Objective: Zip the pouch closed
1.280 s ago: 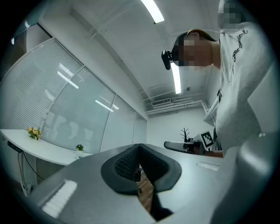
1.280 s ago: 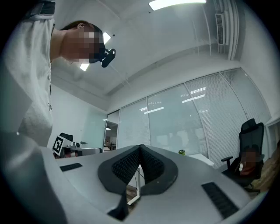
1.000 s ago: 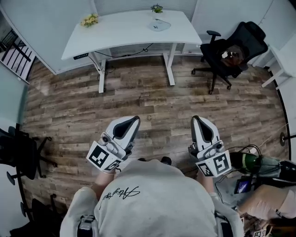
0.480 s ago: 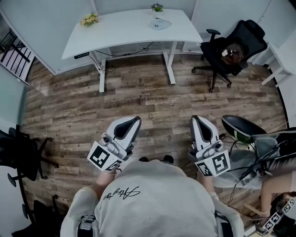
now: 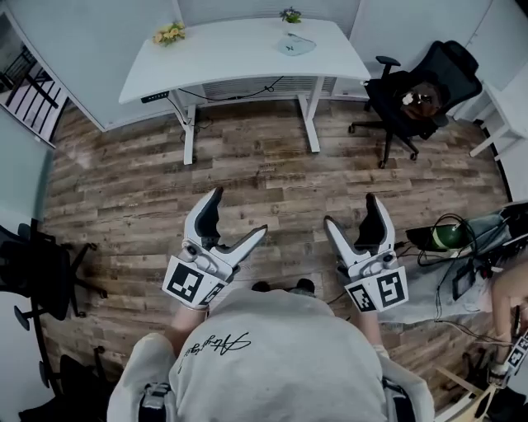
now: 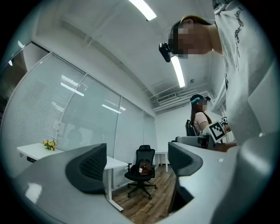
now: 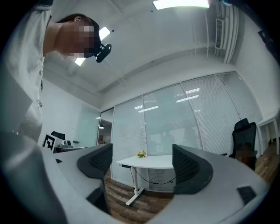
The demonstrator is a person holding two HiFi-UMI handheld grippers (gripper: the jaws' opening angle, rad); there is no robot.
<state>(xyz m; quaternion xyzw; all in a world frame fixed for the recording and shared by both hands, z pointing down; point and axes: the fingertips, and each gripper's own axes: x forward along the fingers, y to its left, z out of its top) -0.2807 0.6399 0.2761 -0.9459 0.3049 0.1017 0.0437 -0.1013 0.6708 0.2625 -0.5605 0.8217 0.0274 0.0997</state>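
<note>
**Above the wooden floor: both grippers empty, pouch on the far bench**

Nearest the camera, in front of the person's grey shirt, the left gripper and right gripper are held side by side. Both pairs of jaws have just been opening and stand wide, with nothing between them. Beyond bare floorboards stands the white bench. The pouch lies on its right part, well apart from both grippers, just before a small potted plant. Yellow flowers sit at its left end. A black office chair stands to the right.
</note>
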